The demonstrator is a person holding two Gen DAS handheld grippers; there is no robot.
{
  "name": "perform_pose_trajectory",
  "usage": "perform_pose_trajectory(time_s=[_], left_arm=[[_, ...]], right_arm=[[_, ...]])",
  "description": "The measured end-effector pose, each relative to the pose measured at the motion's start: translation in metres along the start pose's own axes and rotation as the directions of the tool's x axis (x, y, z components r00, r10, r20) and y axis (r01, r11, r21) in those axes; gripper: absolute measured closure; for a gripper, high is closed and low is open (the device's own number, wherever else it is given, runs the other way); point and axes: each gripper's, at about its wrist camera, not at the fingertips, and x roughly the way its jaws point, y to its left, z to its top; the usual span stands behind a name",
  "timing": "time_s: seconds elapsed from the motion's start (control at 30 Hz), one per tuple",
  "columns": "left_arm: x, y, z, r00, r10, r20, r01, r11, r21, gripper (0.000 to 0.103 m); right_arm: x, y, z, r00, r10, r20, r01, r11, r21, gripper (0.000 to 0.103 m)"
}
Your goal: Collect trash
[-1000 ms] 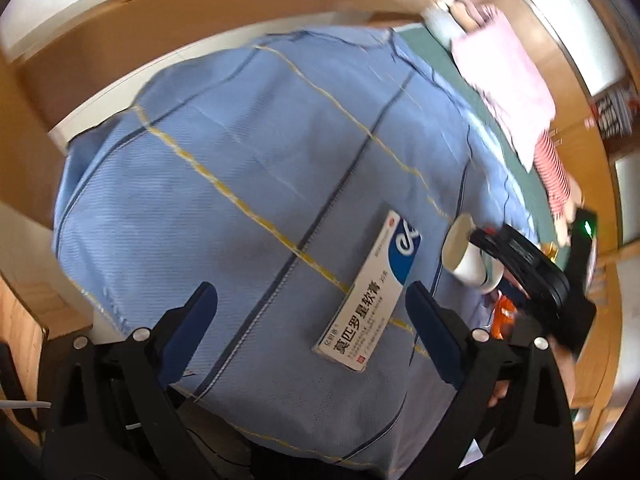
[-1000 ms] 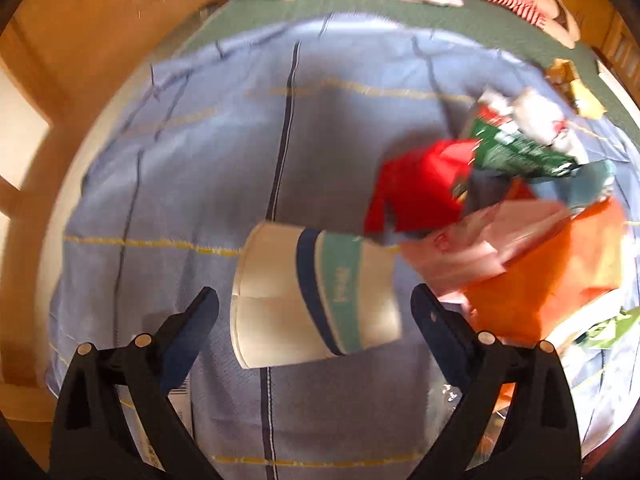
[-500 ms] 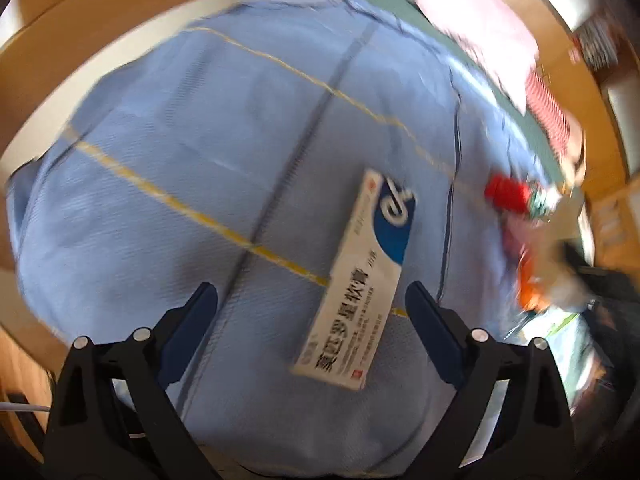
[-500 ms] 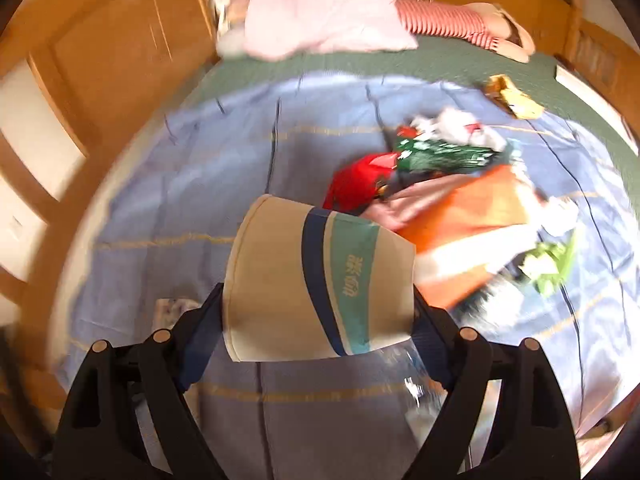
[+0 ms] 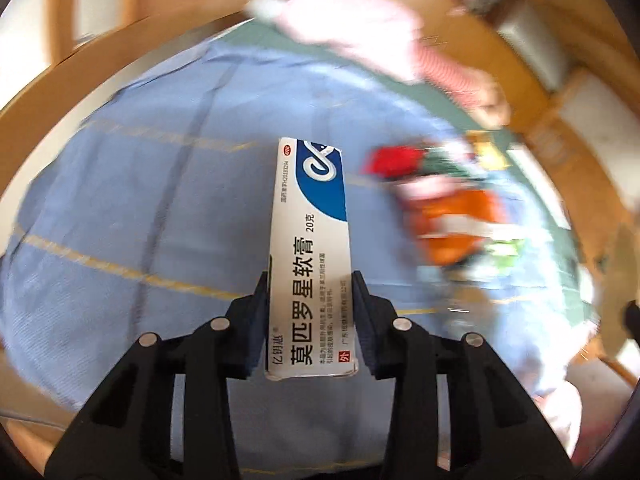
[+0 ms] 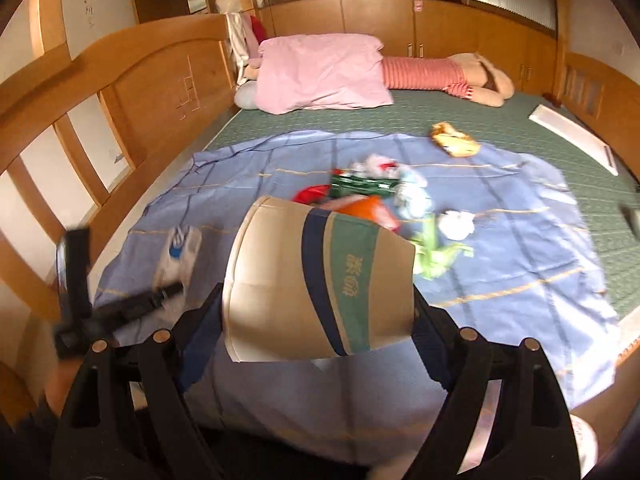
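My left gripper [image 5: 310, 312] is closing, its pads against both long sides of a box [image 5: 310, 256] lifted above the blue sheet [image 5: 140, 200]. The box's long axis runs straight away from me, blue-logo end farthest. Its print reads 莫匹罗星软膏, 20克, with 外 in a red square. My right gripper [image 6: 318, 312] pinches a paper cup [image 6: 320, 280] lying sideways, rim to the left, over the bed [image 6: 500, 136]. Beyond it a trash pile [image 6: 372, 196] lies on the sheet.
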Motion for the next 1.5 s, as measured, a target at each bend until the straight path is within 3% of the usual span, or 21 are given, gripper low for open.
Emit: perform_pose_trajectory(time_s=[0.17, 0.3, 0.43, 0.5, 0.57, 0.67, 0.7, 0.73, 0.8, 0.83, 0.93, 0.97, 1.0, 1.03, 1.07, 1.13, 1.2, 1.27, 1.33, 1.4, 1.5], left_arm=[[-0.021, -0.056, -0.014, 0.969, -0.247, -0.009, 0.246, 0.956, 0.161, 0.064], [-0.027, -0.109, -0.038, 0.915, -0.389, -0.109, 0.404, 0.868, 0.29, 0.064], [-0.039, -0.154, -0.068, 0.836, -0.5, -0.227, 0.549, 0.744, 0.382, 0.064], [-0.043, -0.18, -0.088, 0.784, -0.542, -0.304, 0.621, 0.667, 0.412, 0.063], [-0.044, -0.203, -0.11, 0.723, -0.571, -0.388, 0.69, 0.586, 0.424, 0.063], [-0.045, -0.235, -0.147, 0.629, -0.581, -0.516, 0.777, 0.451, 0.439, 0.063], [-0.047, -0.246, -0.158, 0.612, -0.577, -0.542, 0.79, 0.414, 0.451, 0.056], [-0.05, -0.253, -0.167, 0.585, -0.585, -0.561, 0.81, 0.381, 0.447, 0.04], [-0.051, -0.256, -0.168, 0.56, -0.604, -0.567, 0.827, 0.362, 0.431, 0.019], [-0.05, -0.256, -0.167, 0.563, -0.607, -0.561, 0.824, 0.366, 0.432, 0.018], [-0.043, -0.241, -0.141, 0.623, -0.62, -0.478, 0.781, 0.463, 0.418, 0.015], [-0.041, -0.226, -0.123, 0.678, -0.62, -0.394, 0.734, 0.548, 0.4, 0.015], [-0.039, -0.213, -0.109, 0.728, -0.598, -0.335, 0.685, 0.61, 0.399, 0.015], [-0.04, -0.201, -0.096, 0.793, -0.556, -0.251, 0.608, 0.686, 0.399, 0.015], [-0.042, -0.184, -0.08, 0.868, -0.479, -0.13, 0.489, 0.781, 0.389, 0.015], [-0.046, -0.148, -0.051, 0.958, -0.273, 0.085, 0.235, 0.923, 0.306, 0.013], [-0.049, -0.12, -0.034, 0.975, -0.146, 0.167, 0.113, 0.975, 0.19, 0.013], [-0.046, -0.091, -0.021, 0.983, -0.052, 0.178, 0.042, 0.997, 0.06, 0.013], [-0.043, -0.069, -0.017, 0.985, 0.046, 0.167, -0.041, 0.999, -0.031, 0.013], [-0.039, -0.056, -0.015, 0.982, 0.124, 0.143, -0.116, 0.991, -0.062, 0.013], [-0.034, -0.031, -0.013, 0.982, 0.166, 0.086, -0.156, 0.982, -0.11, 0.013]], right_arm=[[-0.055, -0.064, -0.034, 0.994, -0.086, -0.065, 0.086, 0.996, 0.006, 0.02], [-0.078, -0.111, -0.082, 0.967, -0.136, -0.215, 0.15, 0.987, 0.049, 0.02], [-0.072, -0.147, -0.141, 0.895, -0.172, -0.412, 0.229, 0.969, 0.092, 0.019], [-0.07, -0.166, -0.162, 0.867, -0.172, -0.467, 0.271, 0.95, 0.154, 0.018], [-0.082, -0.186, -0.164, 0.887, -0.186, -0.423, 0.318, 0.91, 0.267, 0.018], [-0.112, -0.223, -0.161, 0.916, -0.236, -0.325, 0.374, 0.798, 0.474, 0.015], [-0.119, -0.229, -0.158, 0.919, -0.249, -0.304, 0.377, 0.778, 0.503, 0.015], [-0.125, -0.234, -0.155, 0.916, -0.277, -0.288, 0.393, 0.761, 0.517, 0.015], [-0.127, -0.232, -0.146, 0.907, -0.316, -0.28, 0.418, 0.76, 0.497, 0.015], [-0.126, -0.229, -0.143, 0.903, -0.333, -0.272, 0.428, 0.764, 0.483, 0.015], [-0.119, -0.216, -0.129, 0.897, -0.383, -0.223, 0.443, 0.784, 0.434, 0.013], [-0.117, -0.213, -0.126, 0.893, -0.401, -0.206, 0.451, 0.79, 0.415, 0.013], [-0.115, -0.205, -0.123, 0.888, -0.422, -0.182, 0.46, 0.798, 0.39, 0.013], [-0.108, -0.195, -0.115, 0.885, -0.442, -0.148, 0.465, 0.809, 0.36, 0.013], [-0.1, -0.182, -0.107, 0.884, -0.455, -0.111, 0.465, 0.822, 0.328, 0.009], [-0.081, -0.158, -0.089, 0.911, -0.41, -0.046, 0.404, 0.863, 0.304, 0.008], [-0.059, -0.137, -0.073, 0.941, -0.339, -0.025, 0.331, 0.897, 0.294, 0.008], [-0.012, -0.107, -0.051, 0.965, -0.256, -0.062, 0.264, 0.938, 0.225, 0.008], [0.037, -0.08, -0.034, 0.972, -0.219, -0.091, 0.232, 0.957, 0.174, 0.011], [0.075, -0.07, -0.024, 0.974, -0.177, -0.14, 0.203, 0.959, 0.199, 0.027], [0.135, -0.059, -0.012, 0.967, -0.089, -0.24, 0.152, 0.954, 0.259, 0.028]])
